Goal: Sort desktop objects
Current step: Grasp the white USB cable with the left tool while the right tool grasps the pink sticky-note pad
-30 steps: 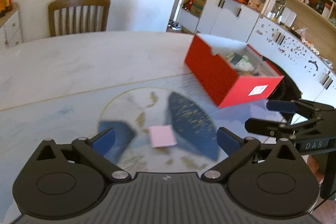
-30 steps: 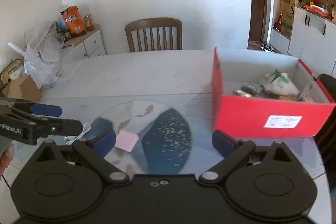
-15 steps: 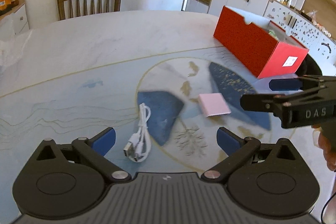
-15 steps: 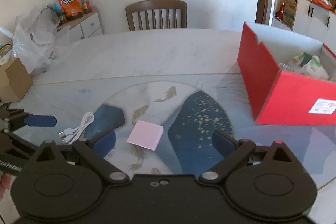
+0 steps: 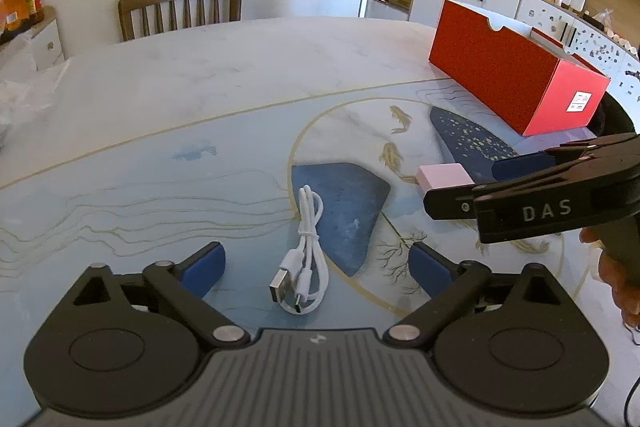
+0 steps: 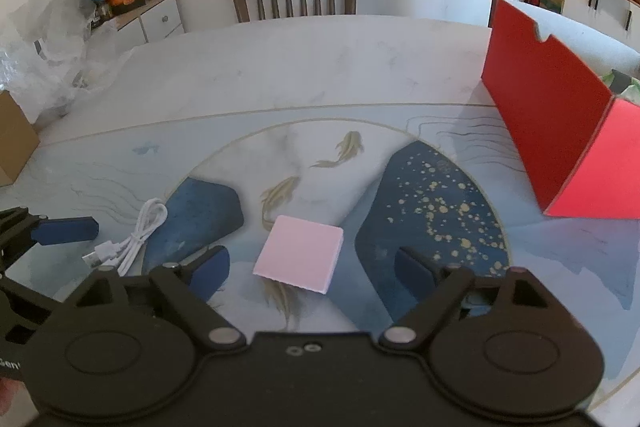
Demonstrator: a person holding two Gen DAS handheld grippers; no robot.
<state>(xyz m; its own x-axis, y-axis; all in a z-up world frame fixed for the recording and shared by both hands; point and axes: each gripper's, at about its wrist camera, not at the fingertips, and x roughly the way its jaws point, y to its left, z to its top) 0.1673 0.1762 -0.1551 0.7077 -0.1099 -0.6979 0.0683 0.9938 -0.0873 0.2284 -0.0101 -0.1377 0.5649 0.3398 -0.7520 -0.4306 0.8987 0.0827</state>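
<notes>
Two loose things lie on the desk (image 5: 200,87): a coiled white cable (image 5: 303,259) and a pink pad (image 6: 300,253) of square paper. The cable sits just ahead of the left gripper (image 5: 316,269), between its blue fingers (image 5: 202,267), which stand wide apart and empty. It looks light and floppy, so a pinch across the bundled middle, where a tie gathers the loops, would likely keep it from unravelling. The pad lies flat between the right gripper's (image 6: 310,273) spread fingers, also untouched. It seems light but stiff, with a low edge; squeezing two opposite sides is probably best. A red box (image 6: 560,131), open at the top, stands well apart to the right.
</notes>
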